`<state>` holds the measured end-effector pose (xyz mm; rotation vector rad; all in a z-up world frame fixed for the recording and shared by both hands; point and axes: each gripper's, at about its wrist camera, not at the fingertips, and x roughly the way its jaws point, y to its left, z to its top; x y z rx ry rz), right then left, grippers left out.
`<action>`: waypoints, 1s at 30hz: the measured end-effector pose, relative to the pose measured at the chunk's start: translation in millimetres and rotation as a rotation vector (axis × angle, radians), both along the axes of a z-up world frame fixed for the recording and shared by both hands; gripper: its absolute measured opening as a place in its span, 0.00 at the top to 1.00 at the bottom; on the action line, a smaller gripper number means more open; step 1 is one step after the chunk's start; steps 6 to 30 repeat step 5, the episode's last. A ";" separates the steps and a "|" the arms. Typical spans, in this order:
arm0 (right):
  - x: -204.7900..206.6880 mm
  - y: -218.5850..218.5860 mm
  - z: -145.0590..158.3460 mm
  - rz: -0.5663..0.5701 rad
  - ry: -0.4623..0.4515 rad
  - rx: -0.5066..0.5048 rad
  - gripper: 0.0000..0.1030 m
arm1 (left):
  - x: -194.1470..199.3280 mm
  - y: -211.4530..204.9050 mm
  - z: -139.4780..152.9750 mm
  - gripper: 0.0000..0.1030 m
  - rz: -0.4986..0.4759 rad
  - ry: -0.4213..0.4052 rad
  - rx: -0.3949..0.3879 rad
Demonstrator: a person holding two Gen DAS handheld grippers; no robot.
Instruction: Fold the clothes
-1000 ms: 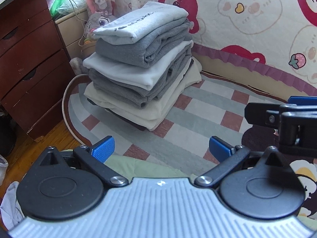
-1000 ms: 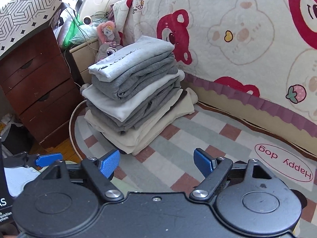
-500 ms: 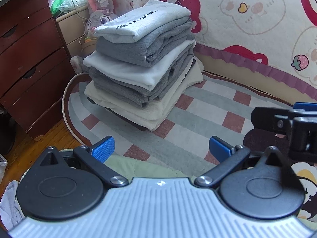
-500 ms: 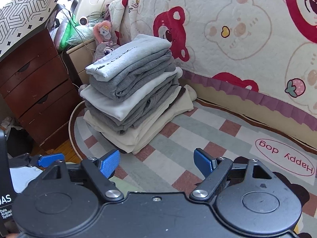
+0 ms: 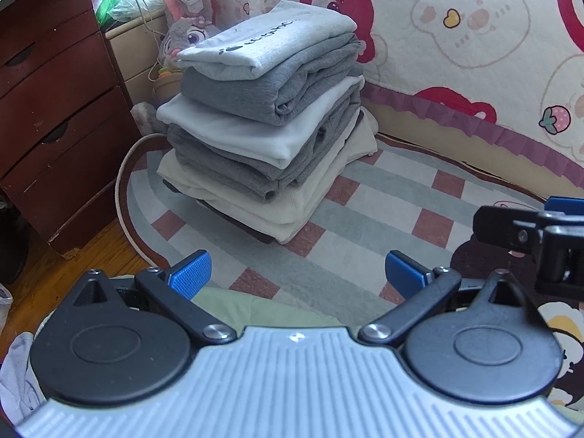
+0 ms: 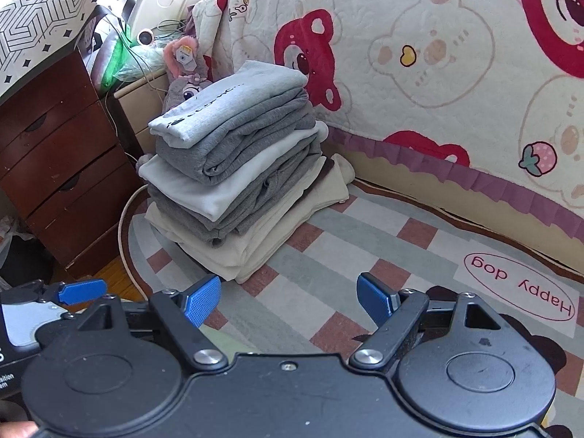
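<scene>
A tall stack of folded clothes (image 5: 266,127) in grey, white and cream rests on the checked rug (image 5: 365,215), with a light grey printed top uppermost. In the right wrist view the same stack (image 6: 237,168) stands left of centre. My left gripper (image 5: 297,273) is open above the rug, short of the stack, nothing between its blue fingers. My right gripper (image 6: 288,295) is open too and holds nothing. A pale green cloth (image 5: 252,310) lies just under the left gripper. The right gripper's black arm (image 5: 529,230) shows at the right edge of the left wrist view.
A dark wooden drawer chest (image 5: 54,116) stands at the left, with a plush toy (image 5: 186,25) and a small cabinet behind the stack. A bear-print bedspread (image 5: 456,36) hangs along the back. A white cord (image 5: 122,182) curves along the rug's left edge.
</scene>
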<state>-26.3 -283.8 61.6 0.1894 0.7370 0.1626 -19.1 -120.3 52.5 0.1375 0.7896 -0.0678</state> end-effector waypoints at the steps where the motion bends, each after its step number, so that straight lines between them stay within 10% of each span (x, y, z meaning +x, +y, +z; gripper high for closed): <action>1: -0.2 1.8 1.2 0.006 -0.005 -0.009 0.17 | -0.6 0.9 0.3 0.00 -0.004 -0.004 -0.001; 30: -4.7 3.4 8.9 0.000 -0.046 -0.013 0.17 | 0.9 6.1 0.4 0.00 -0.023 0.006 -0.017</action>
